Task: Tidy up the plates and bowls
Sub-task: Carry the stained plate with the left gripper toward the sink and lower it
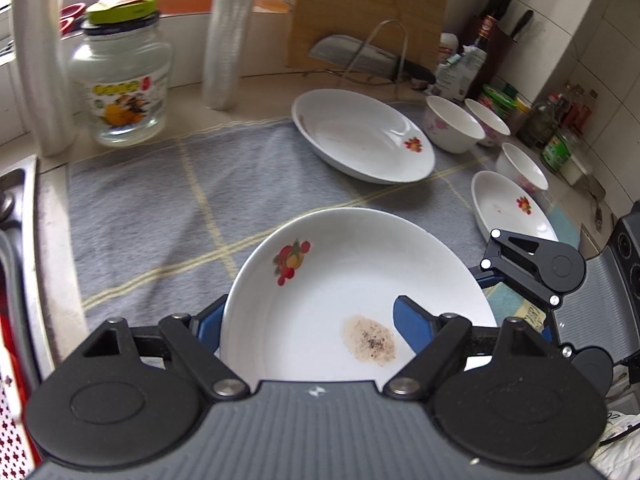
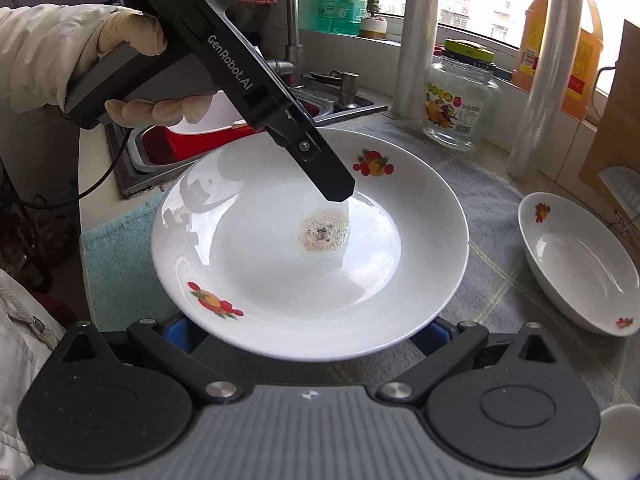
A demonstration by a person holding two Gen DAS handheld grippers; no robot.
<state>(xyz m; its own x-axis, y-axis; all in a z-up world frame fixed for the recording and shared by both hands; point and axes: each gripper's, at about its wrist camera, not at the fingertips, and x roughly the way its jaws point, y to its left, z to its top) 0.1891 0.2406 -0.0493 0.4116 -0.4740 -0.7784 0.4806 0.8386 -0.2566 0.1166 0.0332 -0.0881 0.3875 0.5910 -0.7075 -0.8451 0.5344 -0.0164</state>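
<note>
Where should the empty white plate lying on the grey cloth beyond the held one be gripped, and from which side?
Grip the empty white ceramic plate with the fruit print at its thin flared rim, one finger above and one beneath. Come in low from the near side over the grey checked cloth: the white floral bowls crowd its right edge and a wooden board stands behind it.
</note>
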